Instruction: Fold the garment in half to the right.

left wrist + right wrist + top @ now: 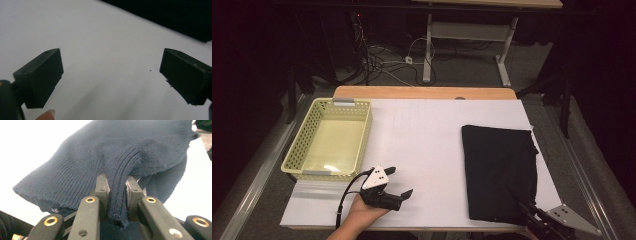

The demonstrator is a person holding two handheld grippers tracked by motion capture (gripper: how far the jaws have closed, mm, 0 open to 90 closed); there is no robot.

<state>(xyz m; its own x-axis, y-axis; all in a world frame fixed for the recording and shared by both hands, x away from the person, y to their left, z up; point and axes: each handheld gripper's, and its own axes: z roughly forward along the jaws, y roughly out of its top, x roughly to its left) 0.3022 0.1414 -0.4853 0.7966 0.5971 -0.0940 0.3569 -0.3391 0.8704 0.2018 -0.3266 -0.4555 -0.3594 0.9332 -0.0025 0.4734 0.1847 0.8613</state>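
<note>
A dark navy knitted cloth [499, 170] lies folded on the right half of the white table top [422, 140]. My right gripper [528, 212] is at the cloth's near right corner. In the right gripper view its jaws pinch a ribbed fold of the cloth [117, 195], and the fabric rises in a hump above the pads. My left gripper [401, 182] rests in a hand near the table's front edge, left of centre. Its black fingers [40, 77] stand wide apart over bare white surface, and the cloth's edge [175, 17] lies farther off.
A pale yellow perforated basket [330, 140] stands at the left of the table, with nothing in it. Behind the table are cables on the floor and the legs of another table [428, 45]. The white top drops off at the front edge and at the right.
</note>
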